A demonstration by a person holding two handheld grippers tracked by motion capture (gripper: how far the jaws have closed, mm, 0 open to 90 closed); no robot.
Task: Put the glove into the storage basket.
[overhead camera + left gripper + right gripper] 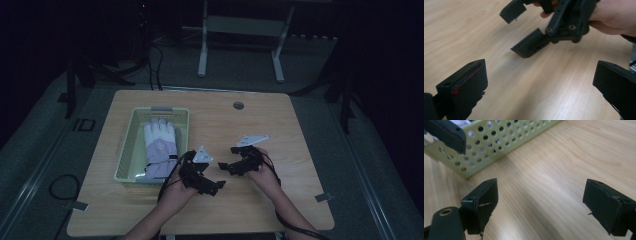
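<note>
High view: both forearms come in from the bottom edge, hands low over the tabletop (pixel 280 125) near its middle. The left gripper (pixel 216 186) points right and the right gripper (pixel 224 165) points left, tips near each other; each has its jaws spread, holding nothing. A white glove (pixel 160 145) lies in the pale green basket (pixel 127 145), just left of the left gripper.

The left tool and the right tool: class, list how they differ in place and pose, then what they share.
The left tool sits beside the pale green perforated plastic basket that holds a white glove; the right tool lies farther from it. The left tool points right across the light wooden table; the right tool points left, toward the basket. Both are black, open-jawed, empty and carry grey triangular plates.
</note>
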